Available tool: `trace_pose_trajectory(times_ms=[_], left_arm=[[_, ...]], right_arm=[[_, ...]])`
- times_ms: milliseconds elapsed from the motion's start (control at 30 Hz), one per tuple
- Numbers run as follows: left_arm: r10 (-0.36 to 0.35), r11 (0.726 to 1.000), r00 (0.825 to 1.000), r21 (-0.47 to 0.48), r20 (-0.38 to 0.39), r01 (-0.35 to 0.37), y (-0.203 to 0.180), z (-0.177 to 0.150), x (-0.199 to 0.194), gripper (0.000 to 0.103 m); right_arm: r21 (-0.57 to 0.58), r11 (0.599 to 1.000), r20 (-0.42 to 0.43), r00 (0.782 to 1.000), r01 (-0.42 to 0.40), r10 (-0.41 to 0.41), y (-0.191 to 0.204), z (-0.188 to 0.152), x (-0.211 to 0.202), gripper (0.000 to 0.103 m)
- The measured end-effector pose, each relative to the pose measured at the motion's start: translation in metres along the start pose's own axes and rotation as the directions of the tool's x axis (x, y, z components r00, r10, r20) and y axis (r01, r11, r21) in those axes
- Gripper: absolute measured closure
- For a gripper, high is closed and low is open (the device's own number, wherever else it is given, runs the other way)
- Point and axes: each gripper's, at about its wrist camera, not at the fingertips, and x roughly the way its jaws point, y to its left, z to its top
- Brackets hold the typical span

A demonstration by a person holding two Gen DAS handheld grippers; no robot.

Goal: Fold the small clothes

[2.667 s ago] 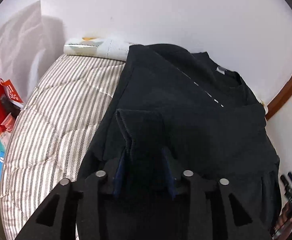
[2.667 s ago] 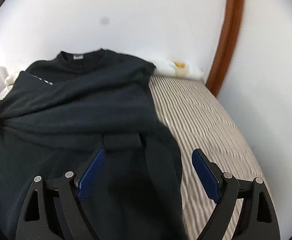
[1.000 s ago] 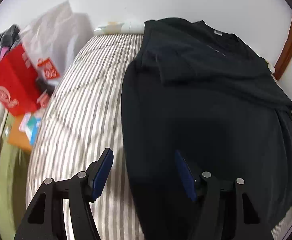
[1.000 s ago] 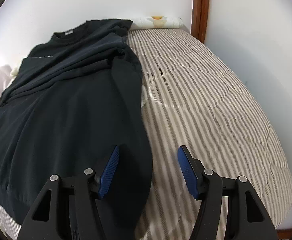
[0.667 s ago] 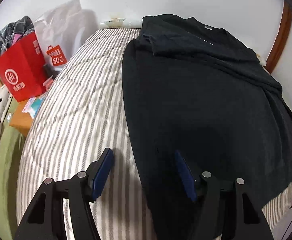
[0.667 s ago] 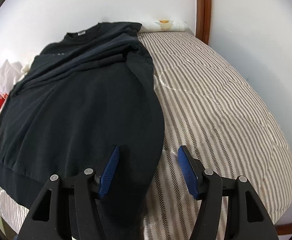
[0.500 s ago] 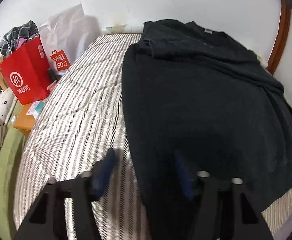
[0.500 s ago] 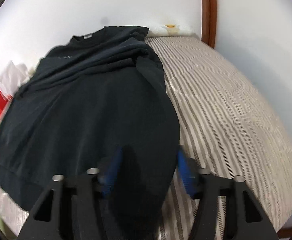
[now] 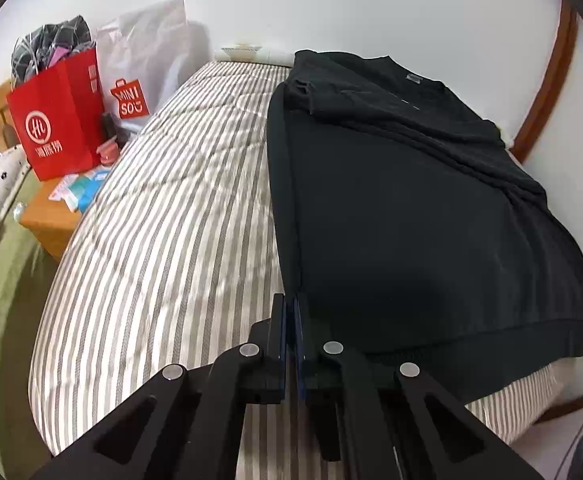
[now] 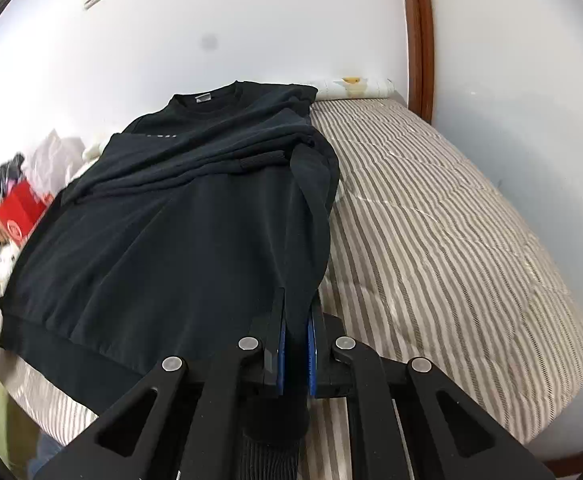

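Observation:
A black sweatshirt (image 9: 411, 208) lies spread on the striped bed (image 9: 171, 240), collar toward the far wall, sleeves folded across its upper part. My left gripper (image 9: 290, 304) is shut on the sweatshirt's left bottom edge, near the hem corner. In the right wrist view the sweatshirt (image 10: 179, 232) fills the left half. My right gripper (image 10: 294, 312) is shut on its right bottom edge, and black fabric hangs down between the blue pads (image 10: 280, 340). The ribbed hem (image 9: 491, 344) runs along the bed's near edge between the two grippers.
A red paper bag (image 9: 59, 120) and a white shopping bag (image 9: 139, 68) stand on a wooden stand (image 9: 47, 220) left of the bed. White walls close the far side. A brown wooden frame (image 10: 419, 32) rises at the far right corner. Bare striped bed (image 10: 451, 220) lies right of the sweatshirt.
Both grippers pulled back from the sleeves to the bottom hem and closed. They were open half a second ago and now pinch the sweatshirt's two lower corners.

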Motion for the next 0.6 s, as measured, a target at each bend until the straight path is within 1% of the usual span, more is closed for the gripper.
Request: trace_pose_trajectory(times_ms=[133, 267, 333, 400, 433, 500, 533, 567, 600], left_arm=[[-0.019, 1.000, 1.000, 0.008, -0.005, 0.019, 0.000, -0.011, -0.013, 0.099], [-0.030, 0.999, 0.999, 0.034, -0.022, 0.031, -0.003, -0.028, -0.023, 0.099], [-0.034, 0.999, 0.999, 0.038, -0.029, 0.035, -0.003, -0.032, -0.024, 0.099], [-0.026, 0.998, 0.999, 0.054, -0.028, 0.028, -0.004, -0.032, -0.022, 0.098], [-0.022, 0.998, 0.999, 0.056, -0.030, 0.024, -0.004, -0.030, -0.022, 0.095], [-0.020, 0.999, 0.999, 0.048, -0.026, 0.021, -0.004, -0.026, -0.024, 0.094], [-0.010, 0.999, 1.000, 0.048, -0.016, 0.011, -0.005, -0.024, -0.027, 0.086], [0.006, 0.999, 1.000, 0.053, 0.002, -0.006, -0.007, -0.020, -0.030, 0.078], [0.021, 0.998, 1.000, 0.065, 0.022, -0.022, -0.010, -0.014, -0.033, 0.076]], right_arm=[[-0.016, 1.000, -0.001, 1.000, 0.017, -0.017, 0.002, -0.006, -0.010, 0.095], [-0.018, 1.000, -0.015, 1.000, 0.018, -0.018, -0.002, -0.013, -0.016, 0.095], [-0.019, 1.000, -0.031, 0.999, 0.012, -0.012, -0.005, -0.015, -0.014, 0.095], [-0.025, 1.000, -0.066, 0.998, 0.015, -0.017, -0.006, -0.014, -0.008, 0.092], [-0.021, 1.000, -0.080, 0.997, 0.018, -0.019, -0.007, -0.013, -0.006, 0.091], [-0.010, 1.000, -0.069, 0.998, 0.014, -0.015, -0.008, -0.008, -0.009, 0.088], [-0.009, 1.000, -0.056, 0.998, 0.017, -0.017, -0.009, -0.005, -0.011, 0.087], [-0.014, 1.000, -0.044, 0.999, 0.028, -0.029, -0.010, -0.002, -0.014, 0.082], [-0.022, 0.999, -0.032, 0.999, 0.043, -0.043, -0.009, 0.003, -0.015, 0.076]])
